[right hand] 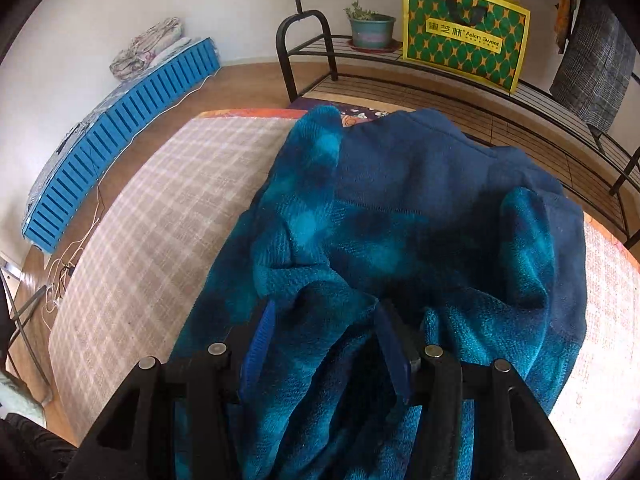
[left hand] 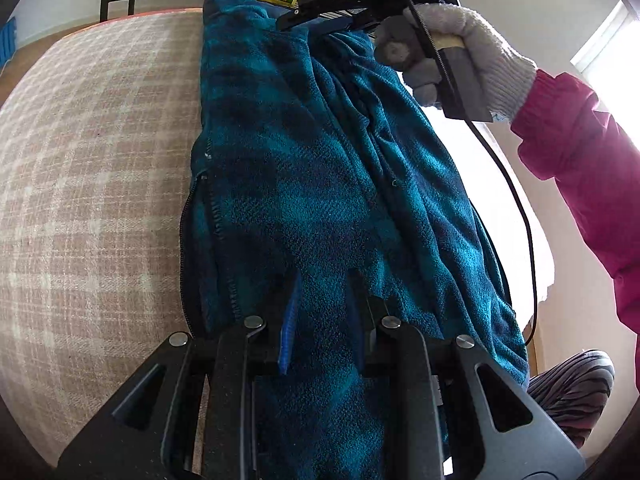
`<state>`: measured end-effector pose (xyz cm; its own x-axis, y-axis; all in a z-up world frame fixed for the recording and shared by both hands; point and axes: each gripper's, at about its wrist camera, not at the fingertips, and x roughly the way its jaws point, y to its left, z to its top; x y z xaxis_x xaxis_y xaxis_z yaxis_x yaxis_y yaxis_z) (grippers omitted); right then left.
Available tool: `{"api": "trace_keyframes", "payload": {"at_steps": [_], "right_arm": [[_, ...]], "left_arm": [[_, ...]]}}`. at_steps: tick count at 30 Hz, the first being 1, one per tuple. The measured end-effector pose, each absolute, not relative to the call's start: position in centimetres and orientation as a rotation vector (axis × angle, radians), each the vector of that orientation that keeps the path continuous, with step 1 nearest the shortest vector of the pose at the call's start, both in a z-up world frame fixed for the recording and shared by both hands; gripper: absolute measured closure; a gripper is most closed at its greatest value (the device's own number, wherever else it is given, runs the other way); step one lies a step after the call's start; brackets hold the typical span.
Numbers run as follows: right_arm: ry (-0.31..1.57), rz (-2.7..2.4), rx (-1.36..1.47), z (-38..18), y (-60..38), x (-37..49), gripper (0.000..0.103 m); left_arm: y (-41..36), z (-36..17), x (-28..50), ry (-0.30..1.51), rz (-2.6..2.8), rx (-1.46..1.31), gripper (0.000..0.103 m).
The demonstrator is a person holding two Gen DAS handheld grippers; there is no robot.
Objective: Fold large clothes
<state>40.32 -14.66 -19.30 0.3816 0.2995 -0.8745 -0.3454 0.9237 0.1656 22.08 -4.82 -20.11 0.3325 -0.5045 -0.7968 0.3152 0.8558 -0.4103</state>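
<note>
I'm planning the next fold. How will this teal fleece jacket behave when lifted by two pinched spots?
Probably floppy: the fleece jacket already sags in deep folds between the left tool and the right tool. Its thick, fuzzy pile likely grips the pads rather than slipping. Unheld parts will probably drape onto the plaid cover.

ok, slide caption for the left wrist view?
Both tools grip the teal fleece over the plaid bed.

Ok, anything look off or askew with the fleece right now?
Nothing damaged. The fleece is bunched and creased rather than flat on the plaid cover, gathered between both grippers: left gripper, right gripper. Its far end reaches the cover's far edge. That suits a fold in progress.
</note>
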Motion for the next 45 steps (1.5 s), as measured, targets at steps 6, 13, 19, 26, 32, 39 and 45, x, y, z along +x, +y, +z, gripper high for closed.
{"api": "trace_keyframes", "payload": {"at_steps": [6,13,19,26,32,39,45], "right_arm": [[1.097,0.464,0.040,-19.5,-16.4,40.0,0.101],[1.167,0.436,-0.006,-21.1,-18.4,39.5,0.097],[1.122,0.462,0.001,-17.4,-18.6,41.7,0.062],[1.105,0.439,0.120,-18.6,-16.9,46.8,0.038],[1.109,0.359,0.037,-20.6,-14.5,48.5,0.100],[1.131,0.261,0.046,-21.6,-15.4,48.5,0.090],[0.975,0.317,0.188,-13.3,-19.0,42.3,0.079]], "left_arm": [[-5.5,-21.1,22.5,1.117,-0.516,-0.203,0.082],[-6.7,-21.5,22.1,1.115,-0.521,-0.145,0.082],[-6.6,-21.5,21.9,1.115,-0.526,-0.153,0.079],[-7.2,-21.7,21.6,1.099,-0.547,-0.126,0.072],[-7.5,-21.8,21.6,1.097,-0.564,-0.110,0.071],[-7.5,-21.6,21.1,1.105,-0.573,-0.087,0.066],[-7.1,-20.1,20.0,1.111,-0.607,-0.144,0.066]]}}
